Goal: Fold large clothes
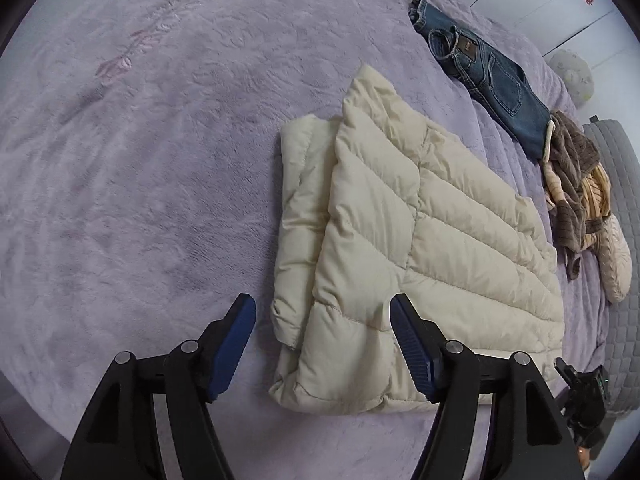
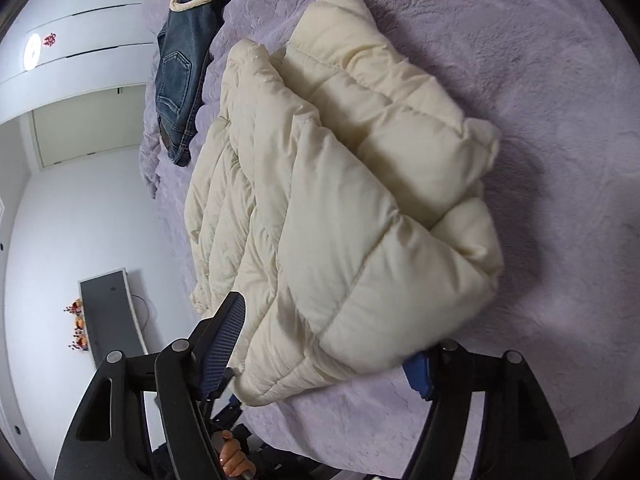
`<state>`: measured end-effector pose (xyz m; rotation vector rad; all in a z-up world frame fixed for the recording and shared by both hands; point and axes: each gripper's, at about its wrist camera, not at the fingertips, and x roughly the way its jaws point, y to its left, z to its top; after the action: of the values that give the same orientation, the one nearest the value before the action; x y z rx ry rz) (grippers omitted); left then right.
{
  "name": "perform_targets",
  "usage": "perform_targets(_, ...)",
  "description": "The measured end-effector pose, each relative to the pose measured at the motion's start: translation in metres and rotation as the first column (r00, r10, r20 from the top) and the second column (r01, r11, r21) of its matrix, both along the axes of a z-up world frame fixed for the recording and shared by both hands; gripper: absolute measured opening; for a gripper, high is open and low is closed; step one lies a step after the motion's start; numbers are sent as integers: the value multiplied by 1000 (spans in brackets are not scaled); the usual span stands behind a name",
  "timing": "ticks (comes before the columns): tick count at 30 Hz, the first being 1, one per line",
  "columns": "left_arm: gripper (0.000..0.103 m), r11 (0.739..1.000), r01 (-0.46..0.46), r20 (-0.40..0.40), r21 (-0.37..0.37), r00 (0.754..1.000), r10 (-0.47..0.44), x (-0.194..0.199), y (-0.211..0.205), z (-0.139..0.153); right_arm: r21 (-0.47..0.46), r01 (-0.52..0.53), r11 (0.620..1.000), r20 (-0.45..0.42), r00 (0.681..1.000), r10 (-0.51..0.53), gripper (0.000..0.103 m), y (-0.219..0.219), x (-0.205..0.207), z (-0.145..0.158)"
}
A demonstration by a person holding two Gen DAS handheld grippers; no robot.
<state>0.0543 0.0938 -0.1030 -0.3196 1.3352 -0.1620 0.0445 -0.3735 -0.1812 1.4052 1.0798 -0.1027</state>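
A cream quilted puffer jacket (image 1: pixel 416 240) lies folded into a rough rectangle on the lilac plush bedspread (image 1: pixel 160 160). My left gripper (image 1: pixel 322 320) is open, its jaws straddling the jacket's near left corner just above it, gripping nothing. In the right wrist view the jacket (image 2: pixel 340 200) fills the middle. My right gripper (image 2: pixel 320 340) is open wide around the jacket's near folded edge; its right fingertip is hidden under the puffy fabric. The jaws are not closed on the jacket.
Blue jeans (image 1: pixel 492 76) lie at the far right of the bed, with a brown and tan heap of clothes (image 1: pixel 576 184) and a pale pillow (image 1: pixel 616 256) beside them. A grey quilted mat (image 1: pixel 616 160) runs along the bed's right edge. White wardrobe doors (image 2: pixel 80 52) stand beyond.
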Motion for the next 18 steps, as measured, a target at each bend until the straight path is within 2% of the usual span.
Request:
perform_targets(2, 71, 1000, 19, -2, 21, 1000, -19, 0, 0, 5, -52, -24, 998, -31, 999, 23, 82, -4, -2, 9)
perform_targets(4, 71, 999, 35, 7, 38, 999, -35, 0, 0, 9, -105, -42, 994, -49, 998, 37, 83, 0, -20, 14)
perform_targets(6, 72, 997, 48, 21, 54, 999, -50, -1, -3, 13, -146, -54, 988, -66, 997, 44, 83, -3, -18, 23)
perform_targets(8, 101, 997, 53, 33, 61, 998, -55, -3, -3, 18, -190, -66, 980, -78, 996, 52, 83, 3, -45, 28)
perform_targets(10, 102, 995, 62, 56, 75, 996, -66, -5, -6, 23, -232, -88, 969, -88, 994, 69, 83, 8, -64, 39)
perform_targets(15, 102, 992, 86, 45, 95, 995, -91, -4, -11, 25, -332, -161, 929, -93, 986, 137, 86, 21, -86, 68)
perform_targets(18, 102, 991, 85, 42, 108, 995, -90, -5, -9, 25, -358, -218, 908, -90, 976, 199, 103, 37, -88, 83)
